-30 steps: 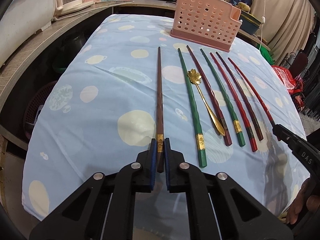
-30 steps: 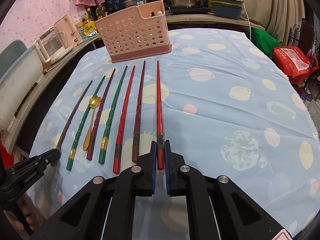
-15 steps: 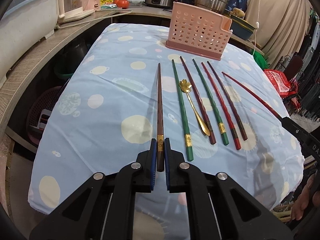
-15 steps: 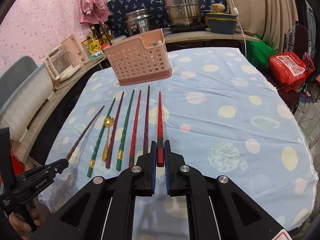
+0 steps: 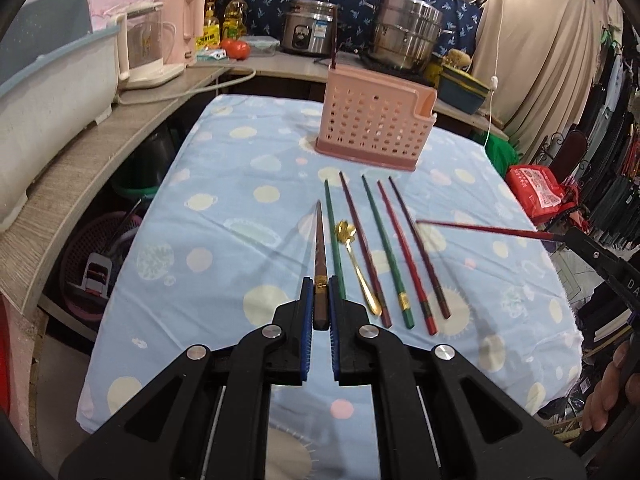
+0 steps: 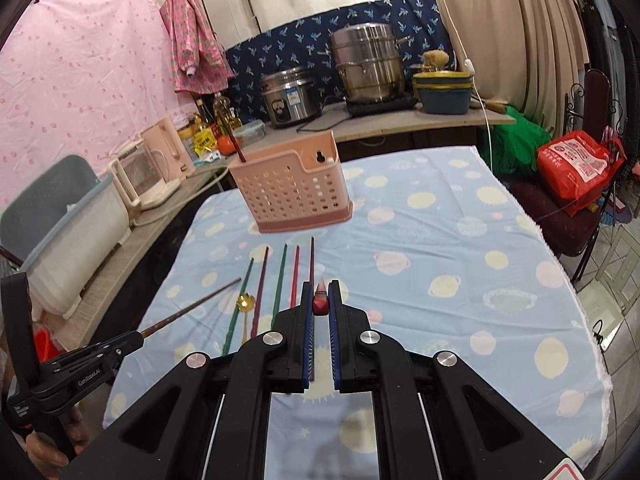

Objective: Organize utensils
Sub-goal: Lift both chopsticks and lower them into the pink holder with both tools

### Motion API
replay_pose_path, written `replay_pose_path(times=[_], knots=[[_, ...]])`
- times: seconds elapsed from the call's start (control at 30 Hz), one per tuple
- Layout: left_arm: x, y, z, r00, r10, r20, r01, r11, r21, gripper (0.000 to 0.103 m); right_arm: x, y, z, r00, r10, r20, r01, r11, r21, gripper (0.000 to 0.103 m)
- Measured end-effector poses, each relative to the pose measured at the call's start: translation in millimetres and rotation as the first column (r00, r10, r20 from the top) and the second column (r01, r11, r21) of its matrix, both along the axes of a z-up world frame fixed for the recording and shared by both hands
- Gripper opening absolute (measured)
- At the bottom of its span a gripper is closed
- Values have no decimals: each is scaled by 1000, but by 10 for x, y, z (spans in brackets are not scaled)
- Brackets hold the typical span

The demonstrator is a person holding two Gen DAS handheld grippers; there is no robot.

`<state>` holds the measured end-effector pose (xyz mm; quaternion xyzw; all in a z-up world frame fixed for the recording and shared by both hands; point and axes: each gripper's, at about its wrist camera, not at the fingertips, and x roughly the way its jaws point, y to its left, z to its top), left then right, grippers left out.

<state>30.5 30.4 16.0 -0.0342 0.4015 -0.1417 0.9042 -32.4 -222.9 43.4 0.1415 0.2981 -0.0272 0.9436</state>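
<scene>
Left hand-held gripper (image 6: 136,338) | "GenRobot.AI" | clamps brown chopstick (image 5: 320,256)

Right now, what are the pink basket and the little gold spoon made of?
The pink basket looks like moulded plastic: matte, thin walls, neat rows of holes. The gold spoon looks like metal, shiny with bright glints and a flower-shaped bowl; whether it is plated or solid can't be told.

Tablecloth (image 5: 224,240): matt woven cloth, lightly creased. Basket (image 5: 372,128): matt pink plastic, perforated. Spoon (image 5: 356,260): polished gold-tone metal. Brown chopstick (image 5: 320,256): dull, wood-like. Red chopstick (image 5: 480,229): glossy lacquer. 2 pots (image 6: 368,66): brushed steel.
</scene>
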Motion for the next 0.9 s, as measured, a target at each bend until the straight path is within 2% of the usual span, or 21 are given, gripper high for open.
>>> replay_pose_path(times=[0.4, 0.9], knots=[[170, 15, 620, 989, 26, 146, -23, 999, -23, 7, 79, -24, 452, 995, 6, 104, -2, 999, -40, 7], [580, -150, 1416, 950, 11, 313, 6, 999, -52, 7, 484, -169, 922, 981, 8, 192, 3, 998, -59, 7]])
